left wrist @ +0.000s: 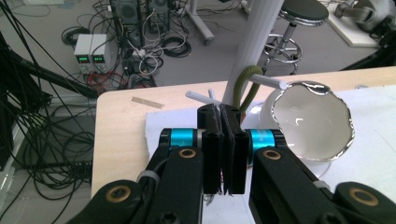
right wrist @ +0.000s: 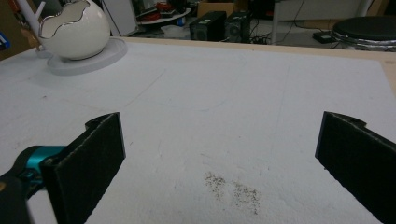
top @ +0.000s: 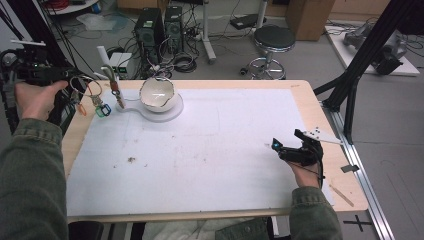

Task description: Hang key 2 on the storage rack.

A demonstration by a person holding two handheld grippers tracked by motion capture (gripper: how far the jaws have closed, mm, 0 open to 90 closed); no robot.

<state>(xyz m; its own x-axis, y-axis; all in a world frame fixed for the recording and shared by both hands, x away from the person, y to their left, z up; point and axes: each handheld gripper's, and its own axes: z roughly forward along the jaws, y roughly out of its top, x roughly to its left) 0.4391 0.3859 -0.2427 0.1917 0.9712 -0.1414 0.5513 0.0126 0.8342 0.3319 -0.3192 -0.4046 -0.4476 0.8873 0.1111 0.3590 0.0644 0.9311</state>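
A white egg-shaped bowl (top: 159, 94) (left wrist: 310, 121) (right wrist: 74, 28) with a jagged silver rim sits on a round white base (top: 172, 112) at the table's far left. Beside it rises a white peg stand (top: 111, 70) (left wrist: 252, 46) with an olive cord on it. My left gripper (top: 70, 76) (left wrist: 223, 112) is held off the table's left edge, pointing at the stand, its jaws shut together. A bunch of rings with a small green charm (top: 97, 102) dangles near its tips; I cannot tell whether it is held. My right gripper (top: 287, 139) (right wrist: 219, 140) rests low at the right, open with nothing between its jaws.
A white mat (top: 210, 150) covers the wooden table, with crumbs (top: 131, 160) (right wrist: 233, 186) on it. A thin wooden stick (top: 342, 195) lies at the front right corner. Behind the table stand computer towers (top: 150, 27), a stool (top: 274, 37) and cables; a black frame leg (top: 360, 65) is at right.
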